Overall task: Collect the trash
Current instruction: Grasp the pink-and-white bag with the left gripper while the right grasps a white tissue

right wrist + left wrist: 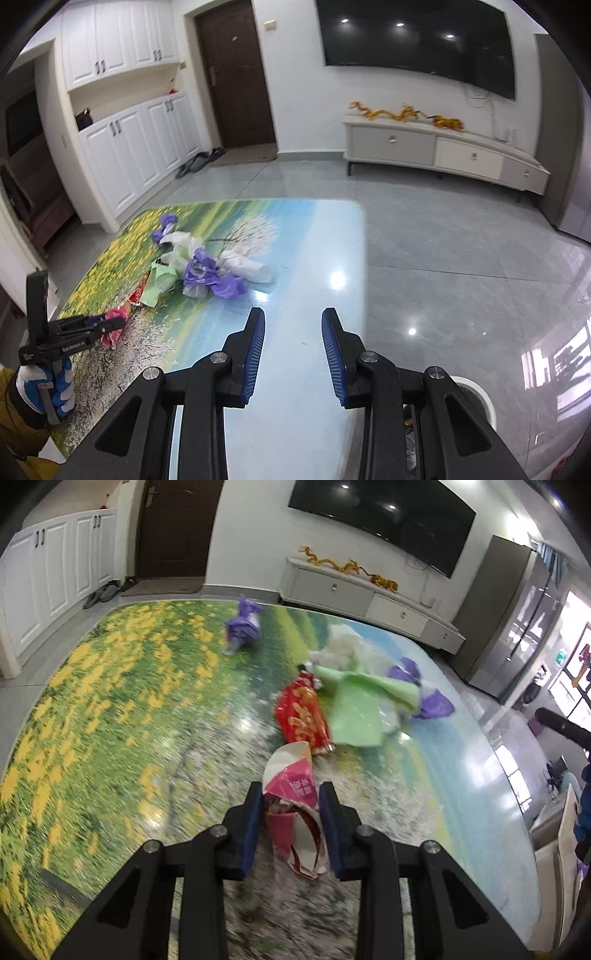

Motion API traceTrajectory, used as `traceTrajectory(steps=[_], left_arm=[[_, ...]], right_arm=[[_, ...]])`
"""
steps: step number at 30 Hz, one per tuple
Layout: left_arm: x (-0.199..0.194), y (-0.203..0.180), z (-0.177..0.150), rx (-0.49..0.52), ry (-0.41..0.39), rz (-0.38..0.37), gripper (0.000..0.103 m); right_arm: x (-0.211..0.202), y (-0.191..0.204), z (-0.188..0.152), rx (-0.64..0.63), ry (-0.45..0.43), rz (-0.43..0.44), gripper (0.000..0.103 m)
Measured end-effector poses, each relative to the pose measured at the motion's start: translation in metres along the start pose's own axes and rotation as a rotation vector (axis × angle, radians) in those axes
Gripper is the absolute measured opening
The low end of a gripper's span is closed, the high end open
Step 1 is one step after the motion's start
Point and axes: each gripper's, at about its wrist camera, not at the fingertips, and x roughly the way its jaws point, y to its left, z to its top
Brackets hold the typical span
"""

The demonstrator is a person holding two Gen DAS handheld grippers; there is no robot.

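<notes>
My left gripper is shut on a crumpled pink and white wrapper, held just above the table; it also shows at the left of the right wrist view. Beyond it lie a red snack bag, a green plastic sheet, purple bags and white plastic. A separate purple bag lies farther back. My right gripper is open and empty above the table's right part, apart from the trash pile.
The table has a glossy landscape print. A white round bin rim shows below the table's right edge. A TV stand, white cabinets and a dark door stand around the tiled floor.
</notes>
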Motion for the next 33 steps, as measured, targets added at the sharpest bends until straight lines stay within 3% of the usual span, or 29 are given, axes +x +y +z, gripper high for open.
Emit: traceTrajectory(steps=[6, 9, 18, 24, 25, 27, 33], left_arm=[[0.008, 0.026, 0.018, -0.063, -0.024, 0.041, 0.028], [0.011, 0.032, 0.023, -0.086, -0.026, 0.026, 0.028], [0.013, 0.036, 0.025, -0.108, -0.03, 0.008, 0.028], [0.015, 0.036, 0.026, -0.109, -0.03, 0.008, 0.028], [0.015, 0.036, 0.027, -0.109, -0.03, 0.008, 0.028], [0.016, 0.036, 0.027, -0.108, -0.03, 0.008, 0.028], [0.013, 0.031, 0.022, -0.094, -0.028, 0.003, 0.028]], right_arm=[[0.046, 0.019, 0.014, -0.065, 0.056, 0.051, 0.031], [0.07, 0.025, 0.022, -0.094, 0.073, 0.058, 0.041], [0.141, 0.027, 0.052, -0.119, 0.11, 0.143, 0.041], [0.172, 0.04, 0.045, -0.178, 0.168, 0.186, 0.041], [0.172, 0.043, 0.041, -0.191, 0.176, 0.193, 0.039], [0.17, 0.049, 0.035, -0.212, 0.172, 0.192, 0.017], [0.148, 0.05, 0.018, -0.182, 0.159, 0.2, 0.011]])
